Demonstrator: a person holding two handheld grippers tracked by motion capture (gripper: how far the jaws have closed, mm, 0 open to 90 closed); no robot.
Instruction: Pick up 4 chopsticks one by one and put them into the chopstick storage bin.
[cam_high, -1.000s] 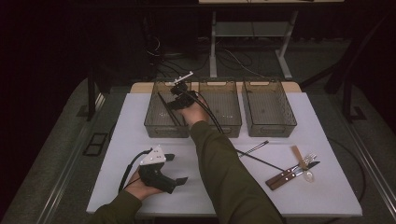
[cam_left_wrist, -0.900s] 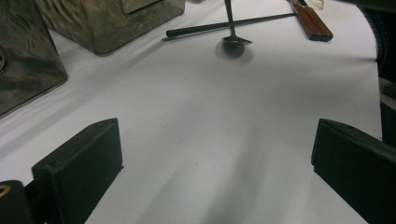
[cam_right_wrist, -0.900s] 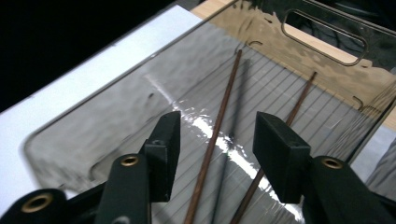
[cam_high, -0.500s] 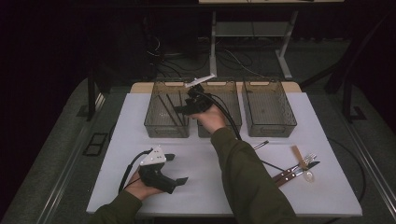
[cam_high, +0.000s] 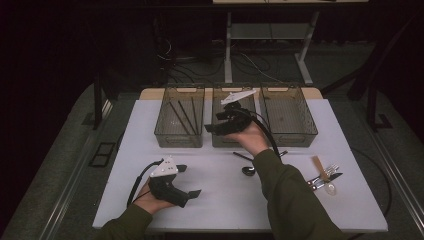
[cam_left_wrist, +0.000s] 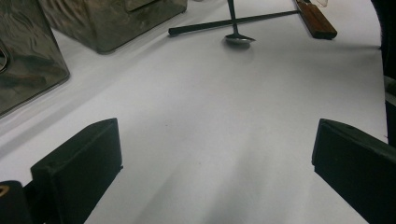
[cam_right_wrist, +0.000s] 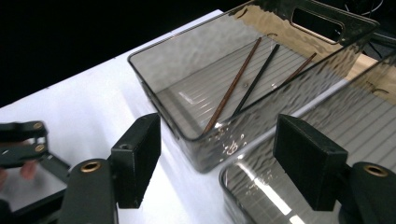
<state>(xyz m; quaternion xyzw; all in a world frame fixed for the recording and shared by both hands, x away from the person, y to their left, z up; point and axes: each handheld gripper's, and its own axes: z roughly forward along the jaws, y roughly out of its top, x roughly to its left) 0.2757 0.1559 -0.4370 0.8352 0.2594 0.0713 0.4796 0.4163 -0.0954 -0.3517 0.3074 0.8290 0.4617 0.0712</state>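
The right gripper's (cam_high: 223, 126) fingers (cam_right_wrist: 136, 158) stand well apart with nothing between them, and they have just been opening. They hover over the near edge of the left bin (cam_right_wrist: 196, 140) and the middle bin (cam_high: 235, 137), at the far side of the table (cam_high: 220, 200). Three chopsticks (cam_right_wrist: 233, 91) lie slanted on the ribbed floor of the left bin, two brown and one black. The right bin (cam_high: 289, 112) stands beside the middle one in the same row.

The left gripper's (cam_high: 187, 192) fingers (cam_left_wrist: 79, 172) are wide open over bare table near the near left edge, holding nothing; the person's left hand (cam_high: 150, 200) rests there with it. Ahead of them, near the table's middle, a dark spoon (cam_left_wrist: 237, 37) lies crossed over a black chopstick (cam_left_wrist: 233, 21). Towards the right edge lies a small heap of cutlery (cam_high: 325, 177) with a wooden handle (cam_left_wrist: 316, 18).
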